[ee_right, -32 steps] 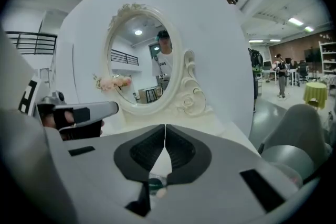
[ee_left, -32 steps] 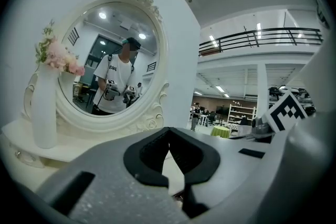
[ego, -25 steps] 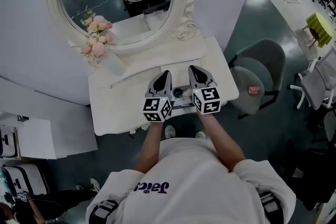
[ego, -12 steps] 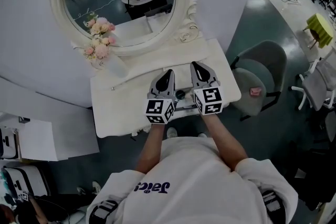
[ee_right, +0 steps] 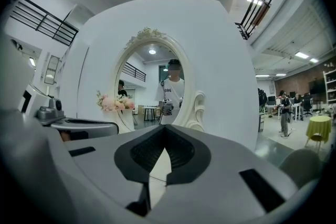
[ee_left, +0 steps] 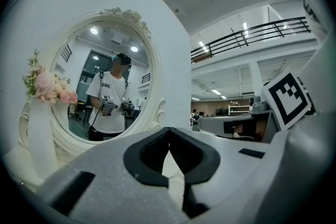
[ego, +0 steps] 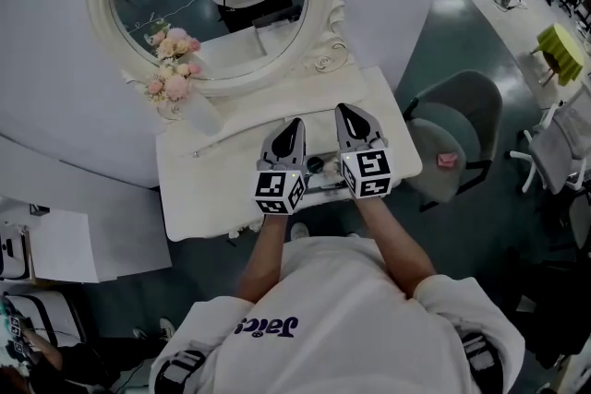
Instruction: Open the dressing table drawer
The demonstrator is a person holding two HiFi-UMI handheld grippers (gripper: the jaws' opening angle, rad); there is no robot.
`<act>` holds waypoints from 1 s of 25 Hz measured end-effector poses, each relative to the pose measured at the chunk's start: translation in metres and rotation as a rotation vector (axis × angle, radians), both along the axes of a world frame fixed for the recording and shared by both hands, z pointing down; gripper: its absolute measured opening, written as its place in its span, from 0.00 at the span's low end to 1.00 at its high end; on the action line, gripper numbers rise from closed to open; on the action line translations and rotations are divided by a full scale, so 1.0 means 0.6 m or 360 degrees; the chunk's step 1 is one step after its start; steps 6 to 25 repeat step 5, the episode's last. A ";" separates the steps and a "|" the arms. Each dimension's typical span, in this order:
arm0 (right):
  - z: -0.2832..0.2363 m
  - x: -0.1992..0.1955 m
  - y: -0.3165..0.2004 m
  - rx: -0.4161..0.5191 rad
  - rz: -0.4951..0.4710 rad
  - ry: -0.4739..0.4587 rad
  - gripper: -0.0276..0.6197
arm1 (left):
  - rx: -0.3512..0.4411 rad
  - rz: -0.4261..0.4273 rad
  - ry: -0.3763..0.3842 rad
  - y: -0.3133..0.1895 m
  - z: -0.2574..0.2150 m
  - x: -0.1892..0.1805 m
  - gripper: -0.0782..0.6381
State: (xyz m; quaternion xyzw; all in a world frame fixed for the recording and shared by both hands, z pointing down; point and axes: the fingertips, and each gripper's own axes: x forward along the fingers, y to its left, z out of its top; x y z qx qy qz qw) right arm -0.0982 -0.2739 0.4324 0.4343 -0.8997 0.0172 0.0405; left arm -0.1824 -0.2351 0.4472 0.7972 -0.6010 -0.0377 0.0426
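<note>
Both the left hand-held gripper [ego: 293, 125] and the right hand-held gripper [ego: 348, 112] are held level over the counter [ego: 199, 189] in the head view, with the drawer [ego: 322, 188] at its front edge between them, too covered for out or in to be told. In the left, then the right gripper view, the jaws are seen together on nothing. An approach to the drawer or a finished pull is equally fitted; any grip on it would call for parted, lowered jaws.

Evenly lit, sharp — fisheye bending and dark corners in gripper views.
</note>
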 end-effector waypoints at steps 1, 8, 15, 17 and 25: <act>0.000 0.000 -0.001 0.0002 0.0000 0.0001 0.06 | 0.0001 -0.0001 -0.0001 -0.001 0.001 -0.001 0.13; 0.008 0.004 -0.008 -0.0007 0.0006 0.0003 0.06 | -0.0010 0.0000 -0.0007 -0.004 0.010 0.000 0.13; 0.008 0.004 -0.008 -0.0007 0.0006 0.0003 0.06 | -0.0010 0.0000 -0.0007 -0.004 0.010 0.000 0.13; 0.008 0.004 -0.008 -0.0007 0.0006 0.0003 0.06 | -0.0010 0.0000 -0.0007 -0.004 0.010 0.000 0.13; 0.008 0.004 -0.008 -0.0007 0.0006 0.0003 0.06 | -0.0010 0.0000 -0.0007 -0.004 0.010 0.000 0.13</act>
